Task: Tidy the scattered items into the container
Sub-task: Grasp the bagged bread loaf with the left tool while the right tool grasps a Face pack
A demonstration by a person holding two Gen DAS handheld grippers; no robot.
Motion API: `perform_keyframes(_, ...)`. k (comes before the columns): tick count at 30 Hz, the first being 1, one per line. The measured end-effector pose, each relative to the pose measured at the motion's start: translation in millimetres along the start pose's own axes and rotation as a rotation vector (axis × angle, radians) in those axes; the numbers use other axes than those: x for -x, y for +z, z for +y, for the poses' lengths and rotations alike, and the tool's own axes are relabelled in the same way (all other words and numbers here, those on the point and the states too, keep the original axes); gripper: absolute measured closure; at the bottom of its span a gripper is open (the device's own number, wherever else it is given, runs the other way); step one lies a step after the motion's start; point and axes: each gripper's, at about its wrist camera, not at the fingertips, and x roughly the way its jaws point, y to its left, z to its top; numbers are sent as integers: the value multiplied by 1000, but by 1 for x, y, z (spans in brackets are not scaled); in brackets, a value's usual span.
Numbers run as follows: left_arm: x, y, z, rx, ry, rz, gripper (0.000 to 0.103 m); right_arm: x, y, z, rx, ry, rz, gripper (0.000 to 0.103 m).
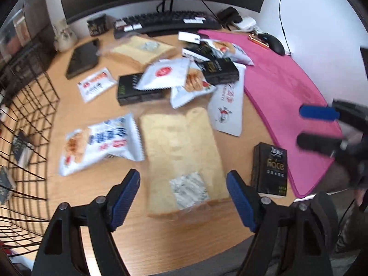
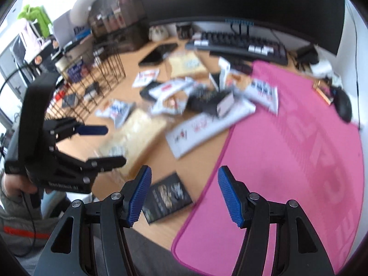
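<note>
The left tool (image 1: 182,201) is hanging over the wooden surface (image 1: 76,112) with its blue pads spread wide and pinching nothing. Directly ahead of it, between the lines of its two pads but below them and not touching, a clear bag of sliced bread (image 1: 184,154) is lying flat. Just left of that bag a blue-and-white snack packet (image 1: 101,143) is resting, and just right of the right pad a small black box (image 1: 270,169) is sitting by the edge of the pink mat (image 1: 287,92). Farther off, a heap of white packets and black boxes (image 1: 181,78) is piled in the middle of the surface, with a second bag of bread (image 1: 142,49) behind it near the keyboard (image 1: 168,21). The black wire basket (image 1: 25,124) is standing at the left edge, well apart from the tool, with a few small items already lying inside.

The right tool (image 2: 184,196) is also spread, with nothing between its pads. It is hovering over the near edge of the surface where the pink mat begins; the small black box (image 2: 168,197) is lying just below its left pad. From this view the left tool (image 2: 101,145) is showing at the left, held in a hand (image 2: 13,184), with the wire basket (image 2: 92,92) beyond it. This view is blurred.
</note>
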Motion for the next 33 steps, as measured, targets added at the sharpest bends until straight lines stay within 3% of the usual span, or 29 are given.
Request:
perform_keyframes(7,-16,7,-18,-72,69,-3,15,-26,-25,20,64,30,60,42)
perform_keyframes(10,-21,7,-16,-79,108,-7,14,-35,-31,32,123,-32,74,42)
perform_keyframes(12,-24,7,-9,-50,82,-2,13,-35,-32,36,140,-45,62,42)
perform_keyframes(16,-25,5,1,-24,53,-5,11,-39,-32,40,156,-88,51,28)
perform_keyframes(23,-25,3,5,-16,40,-16,11,-58,-37,60,240,-97,108,26)
perform_keyframes(24,-25,3,4,-16,41,-19,11,-57,-37,61,244,-88,86,26)
perform_keyframes(26,-26,2,3,-21,43,-25,11,-57,-36,56,207,-76,76,28)
perform_keyframes(27,-27,2,3,-26,47,-27,11,-55,-35,51,183,-71,68,35)
perform_keyframes(33,-37,11,-5,-62,87,-26,6,-44,-28,33,110,-49,55,36)
